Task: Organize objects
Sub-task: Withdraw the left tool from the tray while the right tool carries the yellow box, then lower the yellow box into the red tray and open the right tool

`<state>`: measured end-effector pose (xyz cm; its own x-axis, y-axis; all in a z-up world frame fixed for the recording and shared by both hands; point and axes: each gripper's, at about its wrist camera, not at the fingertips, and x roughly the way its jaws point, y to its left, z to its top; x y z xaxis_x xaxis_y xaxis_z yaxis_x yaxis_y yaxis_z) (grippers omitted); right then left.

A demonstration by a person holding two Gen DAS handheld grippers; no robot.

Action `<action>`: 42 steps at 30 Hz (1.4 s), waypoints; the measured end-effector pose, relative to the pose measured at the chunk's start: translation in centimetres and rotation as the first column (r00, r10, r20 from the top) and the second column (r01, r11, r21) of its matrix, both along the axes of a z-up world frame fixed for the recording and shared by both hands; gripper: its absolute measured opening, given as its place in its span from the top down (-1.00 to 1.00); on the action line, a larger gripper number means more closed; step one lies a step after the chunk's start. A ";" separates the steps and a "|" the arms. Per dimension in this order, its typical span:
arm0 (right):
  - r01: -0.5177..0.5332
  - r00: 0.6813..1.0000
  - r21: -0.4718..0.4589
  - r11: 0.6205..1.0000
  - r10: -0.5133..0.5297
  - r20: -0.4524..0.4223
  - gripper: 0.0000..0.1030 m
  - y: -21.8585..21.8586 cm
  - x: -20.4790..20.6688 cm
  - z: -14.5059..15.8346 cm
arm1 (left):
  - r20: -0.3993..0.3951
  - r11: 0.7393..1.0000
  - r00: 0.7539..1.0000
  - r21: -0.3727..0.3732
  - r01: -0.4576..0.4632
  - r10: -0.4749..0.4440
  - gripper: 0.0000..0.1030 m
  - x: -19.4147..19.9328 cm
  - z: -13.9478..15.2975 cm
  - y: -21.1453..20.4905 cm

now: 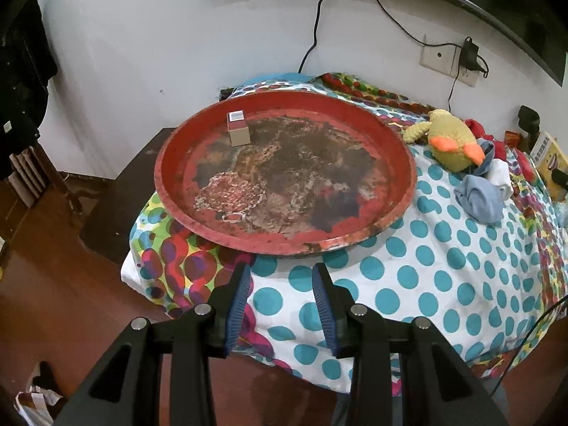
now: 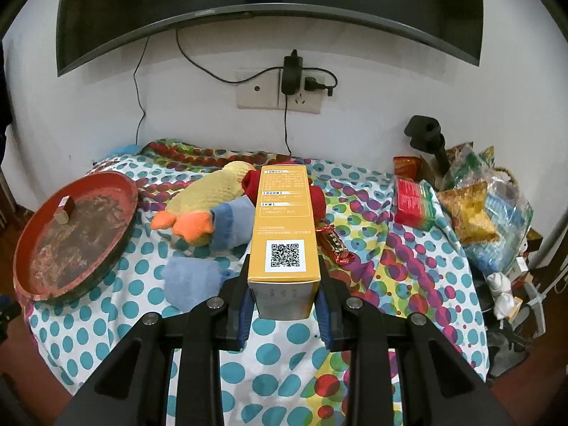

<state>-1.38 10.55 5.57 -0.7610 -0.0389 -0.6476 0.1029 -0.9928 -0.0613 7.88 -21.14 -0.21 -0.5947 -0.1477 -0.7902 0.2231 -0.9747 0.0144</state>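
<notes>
A worn round red tray (image 1: 184,145) lies on the dotted cloth at the table's left end; it also shows in the right wrist view (image 2: 127,191). A small red-and-tan box (image 1: 238,132) stands in its far left part (image 2: 65,208). My left gripper (image 1: 282,277) is open and empty, just short of the tray's near rim. My right gripper (image 2: 284,280) is shut on a long yellow box (image 2: 284,227) with a QR code, held above the cloth. The same box shows at the right edge of the left wrist view (image 1: 552,158).
A yellow plush duck (image 2: 209,198), blue socks (image 2: 193,280) and red socks (image 2: 250,181) lie mid-table. A red snack bar (image 2: 335,245), a red packet (image 2: 411,202) and bagged snacks (image 2: 479,209) sit at right. Wall socket with cables (image 2: 294,85) behind. Table edge and wooden floor (image 1: 53,284) at left.
</notes>
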 end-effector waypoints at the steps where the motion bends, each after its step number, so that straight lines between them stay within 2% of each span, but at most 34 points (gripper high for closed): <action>1: -0.004 1.000 -0.003 1.000 0.004 0.005 0.45 -0.3 0.0 0.0 | 0.002 1.000 1.000 0.018 -0.003 0.003 0.28 0.0 -0.1 -0.4; 5: -0.036 0.999 -0.010 0.999 0.037 0.021 0.45 -2.0 -0.1 0.1 | 0.006 0.997 0.999 0.064 -0.034 0.034 0.28 0.0 -0.2 -1.9; 10: -0.112 0.993 -0.019 0.994 0.112 0.044 0.45 -5.7 -0.1 0.2 | -0.008 0.994 0.994 -0.005 -0.109 0.109 0.28 0.4 0.1 -4.1; 15: -0.205 0.977 -0.027 0.978 0.207 0.050 0.45 -10.2 -0.2 0.5 | -0.011 0.985 0.986 0.049 -0.164 0.165 0.28 0.8 0.1 -6.8; 22: -0.366 0.928 -0.032 0.930 0.367 0.063 0.45 -18.3 -1.9 -0.2 | -0.008 0.975 0.977 0.070 -0.210 0.211 0.28 1.1 -0.1 -8.8; 25: -0.407 0.905 -0.063 0.911 0.412 0.108 0.45 -21.5 -3.8 -1.4 | 0.002 0.971 0.975 0.087 -0.222 0.223 0.28 1.1 -0.4 -9.4; 30: -0.429 0.882 -0.109 0.897 0.442 0.166 0.45 -26.5 -7.3 -3.2 | 0.010 0.963 0.968 0.103 -0.249 0.250 0.28 1.3 -0.8 -10.5; 34: -0.442 0.874 -0.087 0.893 0.450 0.185 0.45 -30.3 -9.6 -4.1 | 0.015 0.960 0.967 0.115 -0.256 0.256 0.28 1.2 -1.0 -10.7; 42: -0.465 0.855 -0.039 0.884 0.460 0.240 0.45 -36.1 -13.4 -6.6 | 0.020 0.967 0.970 0.075 -0.243 0.242 0.28 1.0 -1.4 -10.5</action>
